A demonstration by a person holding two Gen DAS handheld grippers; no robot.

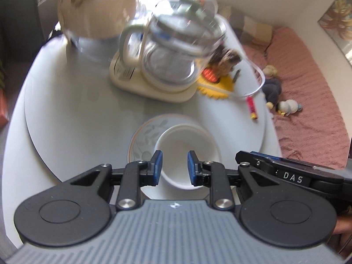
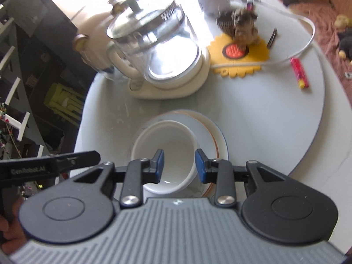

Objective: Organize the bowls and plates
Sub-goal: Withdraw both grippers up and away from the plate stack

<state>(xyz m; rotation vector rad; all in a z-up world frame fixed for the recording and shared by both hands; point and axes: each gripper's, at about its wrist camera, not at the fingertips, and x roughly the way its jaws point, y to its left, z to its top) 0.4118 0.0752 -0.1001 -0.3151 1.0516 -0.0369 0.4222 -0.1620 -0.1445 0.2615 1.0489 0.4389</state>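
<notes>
My left gripper (image 1: 172,168), right gripper (image 2: 179,165) part-open, empty above bowl (image 1: 187,151) on plate (image 1: 146,132); off-centre bowl may slide if bumped.

The white bowl (image 2: 164,151) looks like glazed ceramic, smooth and glossy. The plate (image 1: 145,132) under it has the same shiny glaze, with a painted leaf pattern. The kettle (image 1: 176,50) has a clear glass body, a shiny metal lid and a matt cream plastic handle and base. The table (image 2: 275,127) has a smooth, pale, slightly reflecting top. The sunflower mat (image 2: 239,52) seems soft matt rubber. The gripper pads (image 1: 157,167) are blue and matt, on black matt plastic arms with bright metal screws. The pink bedcover (image 1: 312,101) is wrinkled cloth.
</notes>
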